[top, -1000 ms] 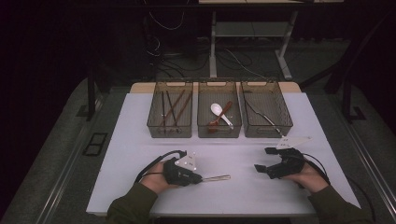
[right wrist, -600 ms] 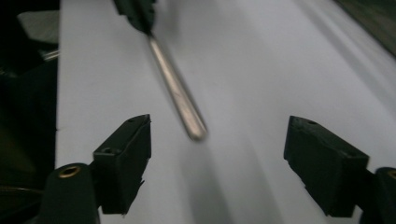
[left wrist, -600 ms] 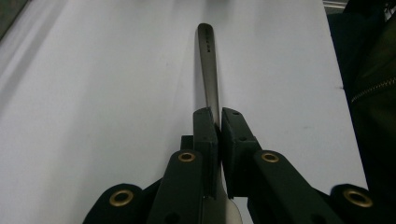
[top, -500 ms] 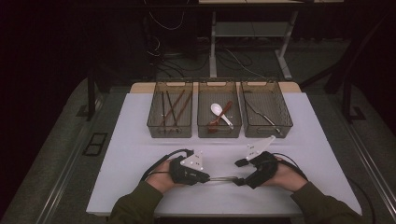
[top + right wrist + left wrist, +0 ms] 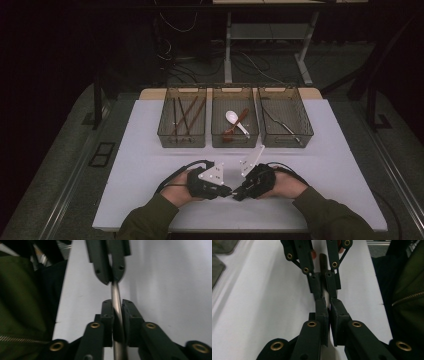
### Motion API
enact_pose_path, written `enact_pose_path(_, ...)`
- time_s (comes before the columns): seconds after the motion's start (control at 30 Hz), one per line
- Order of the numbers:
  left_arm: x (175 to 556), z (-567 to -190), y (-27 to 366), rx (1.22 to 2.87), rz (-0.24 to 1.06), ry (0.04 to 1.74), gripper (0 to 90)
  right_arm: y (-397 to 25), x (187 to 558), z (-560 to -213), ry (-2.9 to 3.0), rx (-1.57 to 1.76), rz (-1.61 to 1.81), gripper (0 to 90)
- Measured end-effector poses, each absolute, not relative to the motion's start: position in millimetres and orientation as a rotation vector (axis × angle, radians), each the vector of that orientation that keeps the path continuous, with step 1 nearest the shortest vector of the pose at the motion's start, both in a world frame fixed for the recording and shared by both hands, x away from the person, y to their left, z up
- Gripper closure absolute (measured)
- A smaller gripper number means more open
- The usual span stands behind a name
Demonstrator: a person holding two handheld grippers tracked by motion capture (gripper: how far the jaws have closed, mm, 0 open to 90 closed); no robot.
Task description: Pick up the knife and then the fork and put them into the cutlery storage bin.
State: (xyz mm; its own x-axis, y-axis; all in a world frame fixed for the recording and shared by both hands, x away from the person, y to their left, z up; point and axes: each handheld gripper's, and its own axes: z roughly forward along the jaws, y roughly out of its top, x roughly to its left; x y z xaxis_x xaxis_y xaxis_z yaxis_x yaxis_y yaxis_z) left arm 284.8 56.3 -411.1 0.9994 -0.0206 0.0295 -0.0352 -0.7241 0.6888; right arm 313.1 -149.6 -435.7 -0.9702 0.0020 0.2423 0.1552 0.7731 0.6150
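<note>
Above tabletop front edge: left claw, right claw both clamp thin metal rod; stiff, slippery; grip ends.

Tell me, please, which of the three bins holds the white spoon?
The middle bin: the white spoon lies in it beside a brown one. The left bin holds brown sticks, the right bin thin metal pieces.

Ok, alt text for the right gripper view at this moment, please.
The right gripper has its two black jaws closed on a thin metal rod that runs straight up to the left gripper, which clamps its far end. Below lies the white table; a green sleeve is at the left.
</note>
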Motion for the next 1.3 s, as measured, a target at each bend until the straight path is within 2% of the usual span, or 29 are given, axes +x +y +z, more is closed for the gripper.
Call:
enact_pose_path(0.07,284.1,-411.6,55.7,2.361,0.013,-0.019,86.4,-148.3,311.0,-435.7,-2.748,-0.083,-0.954,86.7)
enact_pose_path(0.27,284.6,-412.8,57.0,2.327,-0.002,0.038,84.1,-149.5,310.4,-434.6,-2.755,-0.098,-0.955,86.9)
enact_pose_path(0.33,286.3,-412.2,59.3,2.313,0.015,0.066,77.1,-150.8,311.0,-433.1,-2.772,-0.098,-0.952,86.8)
enact_pose_path(0.57,289.9,-409.1,78.0,2.206,0.103,0.264,44.1,-169.3,319.5,-426.5,-2.841,-0.223,-0.95,86.7)
enact_pose_path(0.67,288.7,-408.2,90.3,2.169,0.17,0.357,33.5,-183.4,325.9,-422.6,-2.88,-0.296,-0.962,86.7)
enact_pose_path(0.87,286.7,-409.3,114.2,2.127,0.241,0.504,25.7,-215.6,338.5,-412.9,-2.915,-0.47,-1.008,86.7)
enact_pose_path(1.3,280.2,-433.0,145.5,2.108,0.258,0.711,3.1,-270.3,363.2,-373.4,-2.9,-0.888,-1.165,86.7)
